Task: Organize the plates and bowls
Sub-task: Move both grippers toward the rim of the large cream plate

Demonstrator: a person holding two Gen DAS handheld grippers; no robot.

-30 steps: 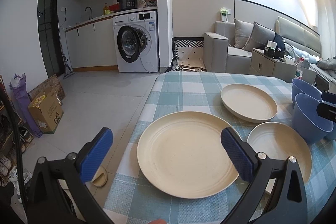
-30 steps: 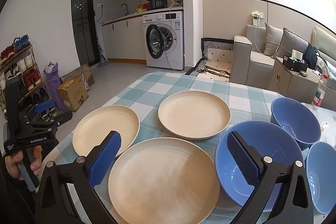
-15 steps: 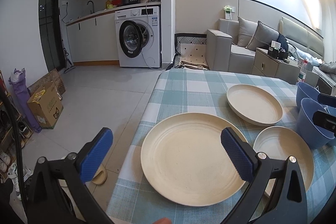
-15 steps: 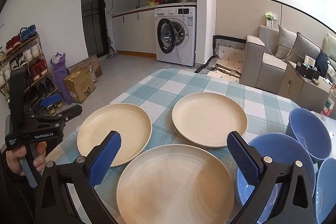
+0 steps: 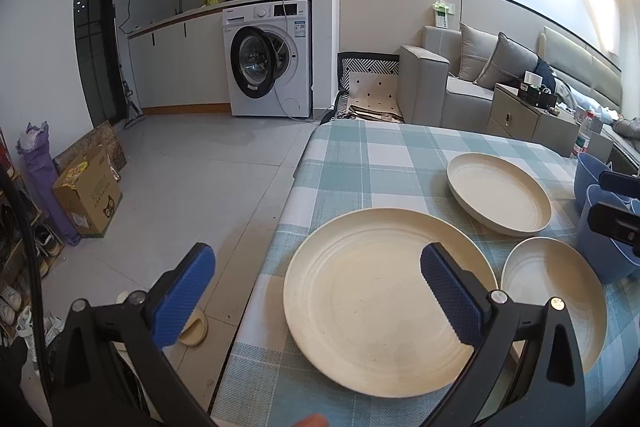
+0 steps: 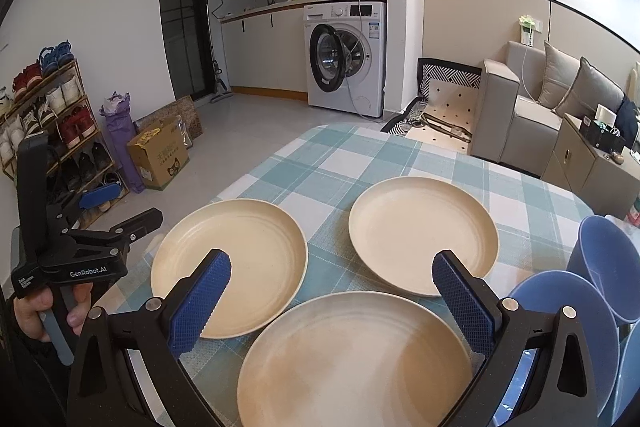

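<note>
Three cream plates lie on the checked tablecloth [image 5: 380, 155]. In the left wrist view the largest plate [image 5: 376, 307] sits just ahead of my open left gripper [image 5: 316, 287], whose right finger hangs over its rim. A second plate [image 5: 498, 197] lies farther back and a third plate [image 5: 552, 295] is to the right. My right gripper [image 6: 332, 287] is open and empty above the near plate [image 6: 352, 359], with the left plate [image 6: 240, 259] and the far plate [image 6: 420, 235] beyond it. Blue bowls [image 6: 568, 319] stand at the right.
The table's left edge [image 5: 276, 247] drops to a tiled floor. A hand [image 6: 32, 311] holds the left gripper [image 6: 120, 207] beside the table's corner. A cardboard box [image 6: 160, 155], shoe rack [image 6: 48, 115], washing machine [image 6: 344, 59] and sofa [image 6: 520, 115] stand around the room.
Both grippers have pulled back and up from the table while staying open. In the right wrist view the plates and bowls have slid right and lower in the frame.
</note>
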